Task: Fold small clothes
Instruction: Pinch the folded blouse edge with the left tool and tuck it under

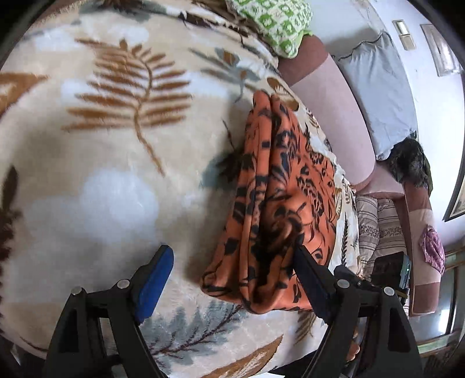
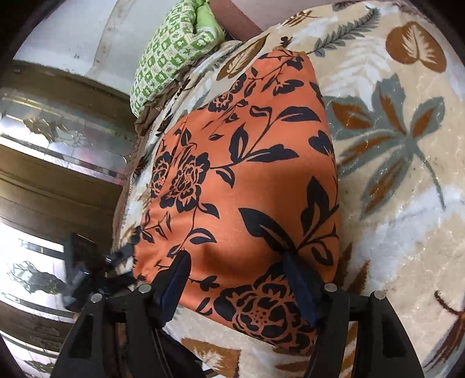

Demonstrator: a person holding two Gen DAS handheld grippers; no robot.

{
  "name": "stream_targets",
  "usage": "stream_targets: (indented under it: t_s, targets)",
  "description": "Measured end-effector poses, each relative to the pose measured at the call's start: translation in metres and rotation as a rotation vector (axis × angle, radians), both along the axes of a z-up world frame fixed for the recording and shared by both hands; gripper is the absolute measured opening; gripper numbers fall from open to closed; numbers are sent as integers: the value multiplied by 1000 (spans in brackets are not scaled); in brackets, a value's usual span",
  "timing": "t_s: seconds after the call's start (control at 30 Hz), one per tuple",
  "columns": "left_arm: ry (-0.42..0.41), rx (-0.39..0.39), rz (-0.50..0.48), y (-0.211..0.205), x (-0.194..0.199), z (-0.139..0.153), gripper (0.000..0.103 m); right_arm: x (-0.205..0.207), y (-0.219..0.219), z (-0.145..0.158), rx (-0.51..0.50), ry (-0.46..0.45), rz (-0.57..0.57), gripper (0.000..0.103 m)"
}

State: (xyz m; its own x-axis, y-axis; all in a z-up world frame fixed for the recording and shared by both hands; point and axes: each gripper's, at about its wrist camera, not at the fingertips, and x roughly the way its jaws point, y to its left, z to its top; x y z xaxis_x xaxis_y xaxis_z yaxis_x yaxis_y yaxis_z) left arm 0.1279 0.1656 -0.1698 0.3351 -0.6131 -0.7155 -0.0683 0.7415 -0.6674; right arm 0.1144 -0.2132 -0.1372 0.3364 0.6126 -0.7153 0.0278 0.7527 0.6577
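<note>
An orange garment with a black flower print [image 1: 273, 192] lies folded in layers on a cream leaf-patterned blanket [image 1: 110, 151]. My left gripper [image 1: 232, 253] is open; its right finger touches the garment's near edge and its blue-padded left finger stands apart over the blanket. In the right wrist view the same garment [image 2: 247, 180] lies flat and smooth on the blanket [image 2: 407, 145]. My right gripper [image 2: 235, 261] is open, both fingers resting over the garment's near edge with nothing held.
A green-and-white patterned cloth [image 1: 276, 23] lies at the blanket's far edge and also shows in the right wrist view [image 2: 171, 49]. A pink sofa [image 1: 340, 116] with a grey cushion [image 1: 377, 93] stands beside the bed. A wood and glass cabinet [image 2: 58, 145] is on the left.
</note>
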Motion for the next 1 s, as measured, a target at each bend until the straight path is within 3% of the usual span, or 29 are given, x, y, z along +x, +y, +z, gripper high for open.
stream_targets:
  t_s: [0.03, 0.07, 0.1, 0.13, 0.23, 0.3, 0.37, 0.4, 0.5, 0.53, 0.6, 0.63, 0.67, 0.73, 0.9, 0.93, 0.97, 1.0]
  targets:
    - [-4, 10, -6, -5, -1, 0, 84, -1, -4, 1, 8, -3, 1, 70]
    - [-10, 19, -15, -8, -3, 2, 75, -2, -5, -1, 18, -4, 0, 70]
    - [-23, 14, -43, -14, -4, 5, 59, 0, -1, -3, 26, -3, -3, 70]
    - [-28, 18, -73, -19, -5, 6, 27, -1, -1, -4, 30, -2, -5, 70]
    - [-86, 77, -59, -23, -7, 21, 19, -1, 0, -2, 26, -6, 4, 70]
    - [-88, 63, -6, -16, -6, 22, 18, -3, -2, -2, 27, -13, 14, 70]
    - [15, 146, -26, -20, 0, -6, 20, -3, -2, -4, 26, -15, 27, 70]
    - [33, 121, -22, -17, 1, -13, 20, -2, -1, -4, 29, -10, 31, 70]
    - [-10, 75, -73, -21, 6, 15, 22, -2, -3, -3, 24, -9, 35, 70]
    - [-29, 76, -86, -21, 7, 22, 27, -2, -3, -4, 29, -6, 36, 70]
    - [-110, 71, -96, -23, 17, 46, 53, -2, -5, -4, 41, -3, 34, 70]
    - [-148, 77, -96, -25, 25, 54, 73, -2, -5, -4, 46, -2, 35, 70]
    - [-168, 92, -95, -27, 32, 58, 77, -2, -4, -4, 45, -2, 39, 70]
    - [-179, 116, -110, -29, 56, 59, 77, -2, -3, -2, 47, -3, 46, 70]
    - [-79, 124, -166, -49, 113, 27, 75, -2, -6, -4, 67, -10, 73, 71]
    - [-49, 107, -167, -48, 118, 16, 71, -2, -8, -5, 80, -10, 70, 71]
    - [-25, 82, -164, -48, 122, 9, 55, -3, -9, -6, 92, -12, 69, 71]
    - [-6, 45, -171, -50, 126, 3, 47, -2, -10, -7, 101, -12, 68, 71]
